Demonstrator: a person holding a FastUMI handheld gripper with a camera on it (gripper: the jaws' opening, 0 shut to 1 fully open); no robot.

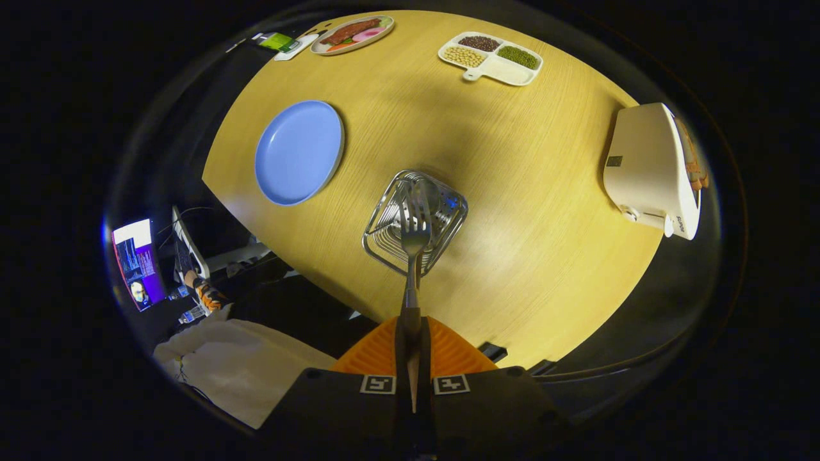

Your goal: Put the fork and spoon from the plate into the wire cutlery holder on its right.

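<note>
Right now we hold the fork (414, 256) pinched by its handle between our gripper's (411, 333) two orange fingers (378, 352), both pressing on the thin metal. Its long axis runs straight ahead along the fingers, tines forward and away from us, over the mouth of the wire cutlery holder (415, 221); we cannot tell whether the tines touch the wires. Inside the holder we can make out a rounded shiny shape that may be the spoon (428, 195), though the wires blur it.

To the holder's left, well apart from it, lies the blue plate (299, 152), near the table's left edge. The holder itself stands close to the near edge of the wooden table (512, 192), with bare wood around it on all sides, widest to the right, up to a white appliance (650, 169) at the right rim.

Far across the table we see a divided white tray (492, 57) of beans and grains and an oval dish of food (352, 34). Beyond the left edge, lower down, sit a lit screen (138, 262) and white cloth (237, 368).
</note>
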